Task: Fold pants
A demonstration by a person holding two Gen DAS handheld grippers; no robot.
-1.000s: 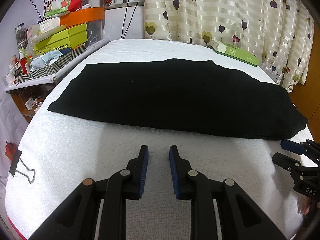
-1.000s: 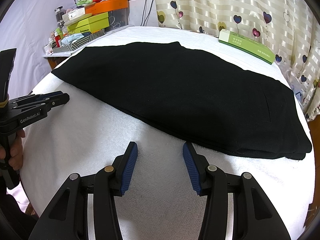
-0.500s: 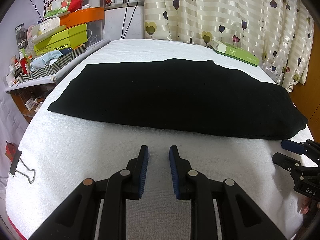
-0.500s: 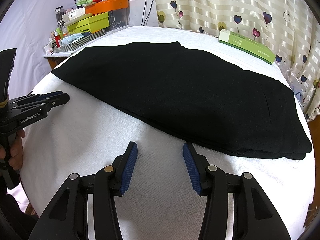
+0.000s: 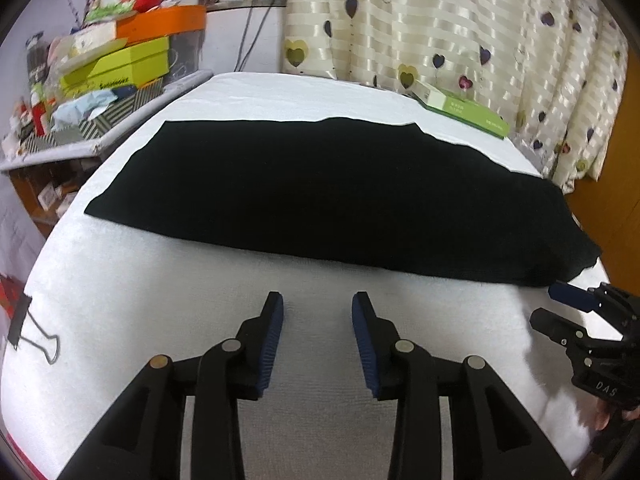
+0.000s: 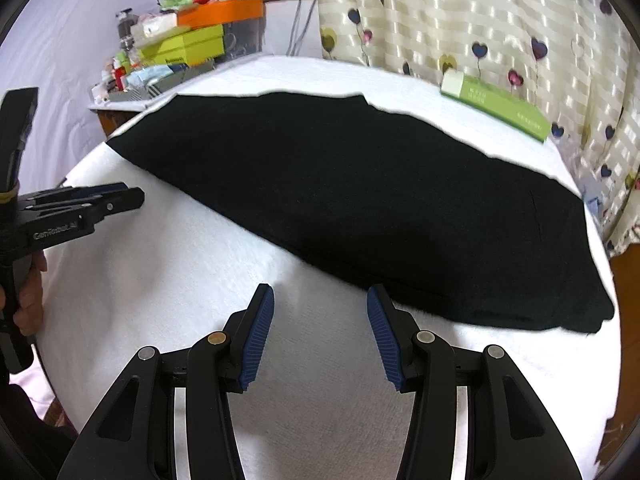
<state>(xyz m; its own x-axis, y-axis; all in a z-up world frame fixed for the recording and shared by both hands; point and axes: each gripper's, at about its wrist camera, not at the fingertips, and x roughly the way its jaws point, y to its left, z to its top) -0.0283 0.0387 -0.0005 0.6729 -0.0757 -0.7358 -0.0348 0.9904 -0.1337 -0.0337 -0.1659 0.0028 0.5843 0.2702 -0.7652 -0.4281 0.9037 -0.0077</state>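
black pants (image 6: 360, 208) beyond right claw (image 6: 320, 332)

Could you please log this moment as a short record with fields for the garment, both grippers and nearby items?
garment: black pants, flat lengthwise on white towel-covered table
left gripper: open, empty, short of pants' near edge
right gripper: open, empty, right fingertip at pants' near edge
nearby: green box at far edge; binder clip at left edge

Black pants (image 5: 328, 196) lie flat, folded lengthwise, across the white-covered table (image 5: 160, 300).
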